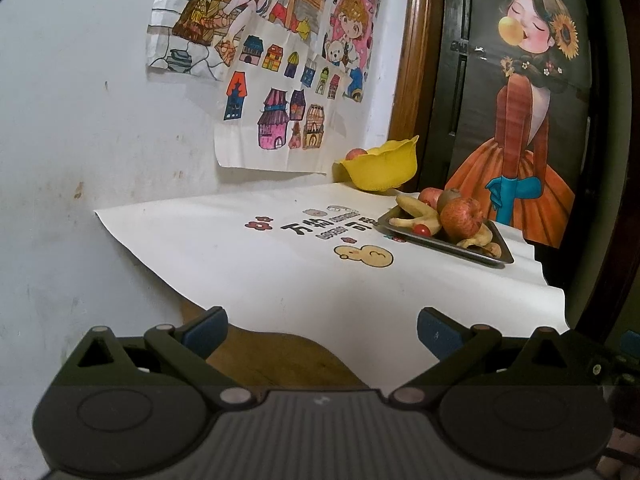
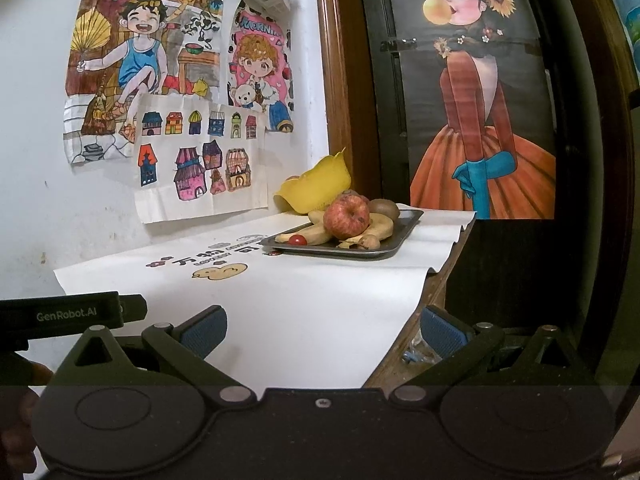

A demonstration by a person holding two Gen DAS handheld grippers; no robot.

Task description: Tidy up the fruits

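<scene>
A dark metal tray (image 1: 472, 251) (image 2: 384, 254) at the table's far right holds a red apple (image 1: 461, 217) (image 2: 346, 216), bananas (image 1: 418, 210) (image 2: 380, 227), a kiwi (image 1: 454, 197) (image 2: 385, 209) and a cherry tomato (image 1: 422, 230) (image 2: 297, 240). Behind it a yellow bowl (image 1: 384, 168) (image 2: 316, 190) stands in the corner with a reddish fruit (image 1: 355, 153) inside. My left gripper (image 1: 322, 330) is open over the table's near edge, far from the tray, with nothing between its fingers. My right gripper (image 2: 322, 330) is open too, low at the near right edge.
A white printed sheet (image 1: 280, 264) (image 2: 280, 300) covers the wooden table (image 1: 276, 354). Drawings (image 1: 264, 92) hang on the white wall behind. A dark door with a painted poster (image 2: 480, 120) stands to the right. The left gripper's body (image 2: 72, 314) shows at the right wrist view's left edge.
</scene>
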